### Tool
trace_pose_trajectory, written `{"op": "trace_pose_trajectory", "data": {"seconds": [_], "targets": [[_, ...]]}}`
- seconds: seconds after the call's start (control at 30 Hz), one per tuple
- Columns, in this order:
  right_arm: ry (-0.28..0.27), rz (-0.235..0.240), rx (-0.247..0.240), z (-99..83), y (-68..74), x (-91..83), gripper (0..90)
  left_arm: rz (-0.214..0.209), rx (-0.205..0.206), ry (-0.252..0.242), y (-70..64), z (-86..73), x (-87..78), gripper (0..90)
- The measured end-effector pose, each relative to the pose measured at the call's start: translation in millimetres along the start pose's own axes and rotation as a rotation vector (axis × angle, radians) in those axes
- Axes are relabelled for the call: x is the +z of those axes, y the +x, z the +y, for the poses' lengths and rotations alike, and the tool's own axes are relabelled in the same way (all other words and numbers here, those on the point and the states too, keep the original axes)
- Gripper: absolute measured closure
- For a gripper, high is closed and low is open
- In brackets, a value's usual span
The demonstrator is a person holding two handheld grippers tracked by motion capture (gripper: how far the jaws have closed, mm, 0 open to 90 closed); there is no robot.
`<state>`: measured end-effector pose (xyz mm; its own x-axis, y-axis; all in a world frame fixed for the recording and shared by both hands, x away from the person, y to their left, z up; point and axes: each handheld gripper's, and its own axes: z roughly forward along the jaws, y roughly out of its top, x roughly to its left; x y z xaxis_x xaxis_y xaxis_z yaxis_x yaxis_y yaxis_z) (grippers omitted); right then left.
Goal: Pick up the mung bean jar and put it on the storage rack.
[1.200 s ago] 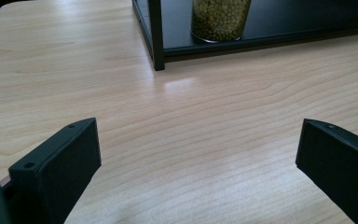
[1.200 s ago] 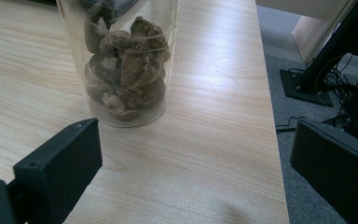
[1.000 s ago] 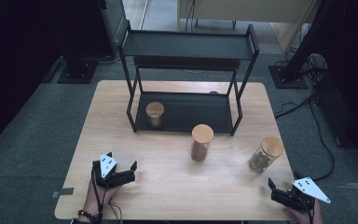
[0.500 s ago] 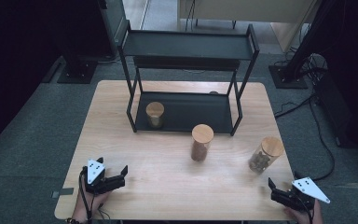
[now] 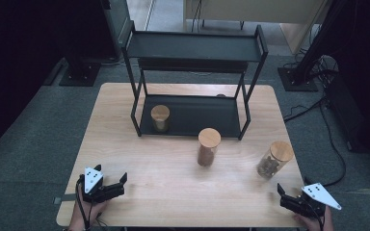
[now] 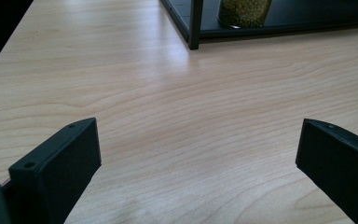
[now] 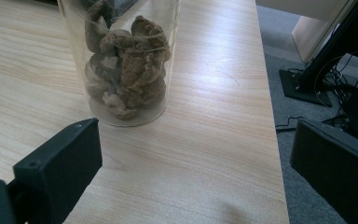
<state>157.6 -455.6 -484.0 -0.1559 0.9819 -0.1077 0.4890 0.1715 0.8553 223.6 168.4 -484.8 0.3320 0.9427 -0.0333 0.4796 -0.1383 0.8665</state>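
Standing across the middle of the high view is one wooden table (image 5: 125, 125), and toward the upper centre of the frame it carries one black two-tier shelf rack (image 5: 192, 48). Three clear jars with wooden lids are in sight — one on the rack's bottom tier (image 5: 160, 118), one at frame centre just in front of the rack (image 5: 208, 147), and one at the centre right of the frame holding brown lumpy pieces (image 5: 272, 159). In the left gripper view the first jar shows at the top edge, filled with small yellowish grains (image 6: 244, 11).

Two hands enter from the bottom edge, one at the lower left (image 5: 87, 214) and one at the lower right corner (image 5: 313, 221), each holding a gripper low over the table's near edge.

The left gripper (image 5: 117, 185) points toward the right of the frame; its jaws are spread wide with bare tabletop between them, holding nothing. The right gripper (image 5: 282, 192) points up and left toward the lumpy-filled jar (image 7: 126, 60), jaws likewise spread wide and empty — that jar stands near, not touched.
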Motion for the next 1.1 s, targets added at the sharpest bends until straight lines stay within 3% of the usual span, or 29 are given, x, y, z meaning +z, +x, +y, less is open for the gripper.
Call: {"op": "trace_pose_trajectory", "data": {"seconds": [0.33,0.5,0.6,0.73,0.83,0.9,0.97,1.1], "targets": [[0.000,-0.003,-0.003,-0.1,0.4,-0.2,1.7,-0.004,-0.016,-0.025,4.6,-2.3,-5.1,0.0],[0.002,-0.002,-0.002,0.0,0.4,0.0,1.7,0.019,0.028,-0.004,6.7,-4.1,-8.0,0.0],[0.002,0.001,-0.001,0.0,0.1,0.1,1.8,0.009,-0.020,-0.023,18.2,-7.6,-16.0,0.0],[0.003,0.003,-0.001,0.1,0.1,0.1,1.7,0.011,-0.026,-0.019,23.0,-9.1,-19.1,0.1],[0.002,0.001,-0.002,0.0,0.2,0.0,1.7,0.005,-0.017,-0.011,23.3,-9.5,-19.7,0.0],[0.000,-0.002,-0.001,0.0,0.2,-0.1,1.7,-0.018,0.007,0.004,22.9,-9.8,-19.8,0.0],[0.000,-0.003,-0.001,0.0,0.2,-0.1,1.7,-0.010,0.027,0.010,23.7,-10.3,-20.9,0.0],[0.002,-0.002,-0.001,0.0,0.2,0.0,1.8,-0.009,0.013,0.007,29.0,-12.0,-24.1,0.1]]}}
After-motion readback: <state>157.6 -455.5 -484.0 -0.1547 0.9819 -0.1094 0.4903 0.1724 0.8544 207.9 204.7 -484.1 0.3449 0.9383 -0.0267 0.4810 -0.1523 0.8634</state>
